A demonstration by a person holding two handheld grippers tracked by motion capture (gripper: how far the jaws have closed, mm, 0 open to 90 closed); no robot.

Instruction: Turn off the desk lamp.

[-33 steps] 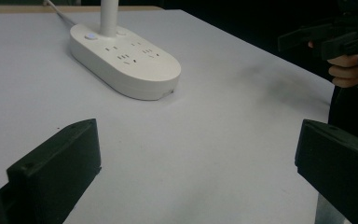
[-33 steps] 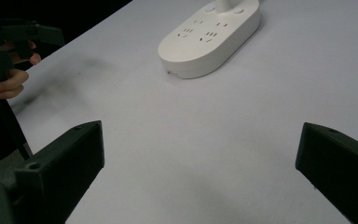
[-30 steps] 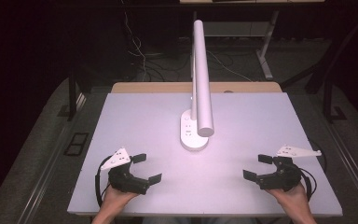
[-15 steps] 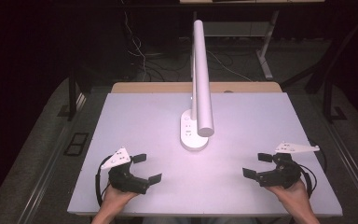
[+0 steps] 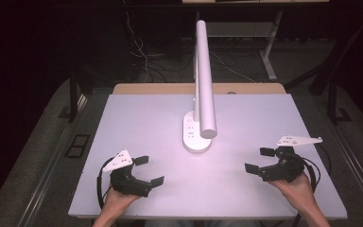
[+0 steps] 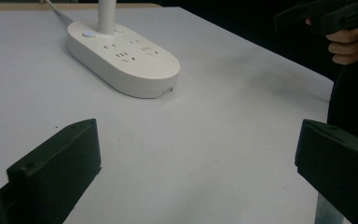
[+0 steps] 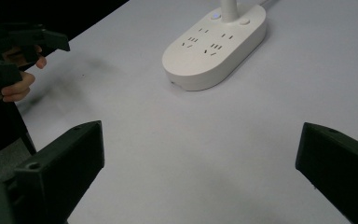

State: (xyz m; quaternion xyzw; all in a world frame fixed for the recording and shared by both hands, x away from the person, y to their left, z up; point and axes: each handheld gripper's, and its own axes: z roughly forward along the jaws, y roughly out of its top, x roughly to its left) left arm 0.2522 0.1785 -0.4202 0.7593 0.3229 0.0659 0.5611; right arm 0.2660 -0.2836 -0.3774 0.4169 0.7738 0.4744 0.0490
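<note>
Jaws of both grippers spread wide, nothing between them. White oval plastic lamp base with socket slots (image 5: 196,137) at frame centre in high view, tall white tube lamp arm (image 5: 204,75) rising from it. Left gripper (image 5: 149,170) lower left, right gripper (image 5: 259,159) lower right, both well apart from base. Pale lilac table (image 5: 146,118) beneath.

Lamp (image 6: 106,16) stem cut off above

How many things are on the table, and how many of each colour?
White: 1, the lamp with sockets in its base.
Black: 2, the left tongs and the right tongs, both open and held over the table.
Total: 3.
</note>
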